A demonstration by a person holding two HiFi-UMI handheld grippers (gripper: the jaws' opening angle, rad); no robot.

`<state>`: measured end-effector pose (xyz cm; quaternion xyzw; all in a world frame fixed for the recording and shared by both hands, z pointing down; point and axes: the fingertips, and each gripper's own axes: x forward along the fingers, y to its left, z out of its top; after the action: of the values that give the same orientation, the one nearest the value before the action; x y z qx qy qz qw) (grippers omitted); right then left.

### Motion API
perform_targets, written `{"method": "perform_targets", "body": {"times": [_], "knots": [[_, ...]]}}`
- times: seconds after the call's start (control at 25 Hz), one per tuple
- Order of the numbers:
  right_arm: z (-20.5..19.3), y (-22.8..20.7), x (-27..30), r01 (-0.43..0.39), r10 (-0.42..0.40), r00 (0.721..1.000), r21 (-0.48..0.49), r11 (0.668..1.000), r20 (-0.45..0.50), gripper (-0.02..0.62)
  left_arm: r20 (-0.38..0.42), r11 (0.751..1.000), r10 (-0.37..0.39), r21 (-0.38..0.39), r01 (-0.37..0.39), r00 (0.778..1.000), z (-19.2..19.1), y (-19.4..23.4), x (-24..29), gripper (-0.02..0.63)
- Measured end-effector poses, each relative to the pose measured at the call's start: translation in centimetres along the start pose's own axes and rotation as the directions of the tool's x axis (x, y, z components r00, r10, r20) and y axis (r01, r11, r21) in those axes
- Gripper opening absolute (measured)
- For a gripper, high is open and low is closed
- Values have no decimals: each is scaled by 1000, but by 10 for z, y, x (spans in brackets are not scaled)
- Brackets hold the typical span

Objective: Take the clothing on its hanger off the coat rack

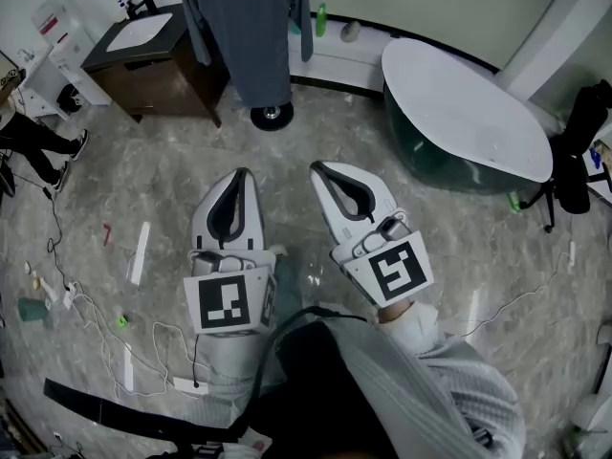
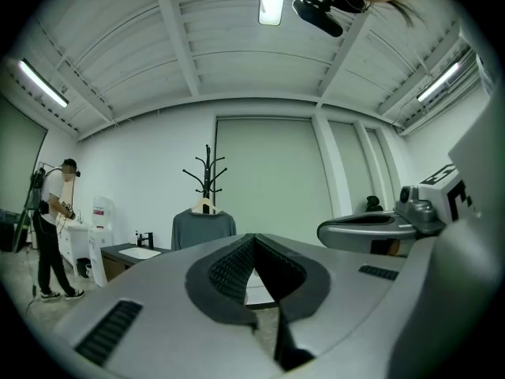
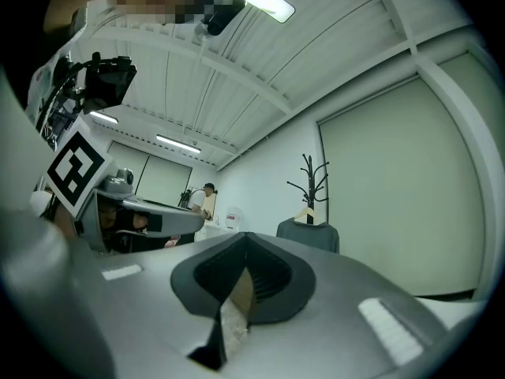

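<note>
The left claw and right claw are pale grey shells, each lined with black ribbed pads around a teardrop gap. Each carries a white cube printed with black square markers. A grey ribbed sleeve covers the right arm.

The grey marbled floor carries everything here. Ahead of the fingers of your left gripper, the coat rack's round black base stands on it, with a dark wooden sink cabinet just left of that. Ahead and right of the fingers of your right gripper sits an oval white-topped tub. Left of your left fingers lie a red scrap, a white strip, a teal cup and tangled white cables near a power strip.
</note>
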<state>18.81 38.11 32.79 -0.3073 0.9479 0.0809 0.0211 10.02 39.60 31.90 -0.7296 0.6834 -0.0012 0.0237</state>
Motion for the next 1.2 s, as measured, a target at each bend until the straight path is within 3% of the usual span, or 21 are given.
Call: {"method": "perform_targets", "body": {"times": [0.4,0.6,0.88,1.2], "knots": [[9,-44,201,22,-21,999,-29,999,47,3,31,991,-51,123,46,998,27,133,146,3],[-19,-73,272,52,-52,999,-3,999,4,3,-4,992,-70,108,70,998,7,182,211,3],[-73,-152,361,91,-90,994,13,996,-55,3,-71,993,-67,93,74,995,-39,229,313,3],[-72,-261,487,72,-72,997,-38,997,0,3,-20,991,-40,128,43,999,-18,279,464,3]]}}
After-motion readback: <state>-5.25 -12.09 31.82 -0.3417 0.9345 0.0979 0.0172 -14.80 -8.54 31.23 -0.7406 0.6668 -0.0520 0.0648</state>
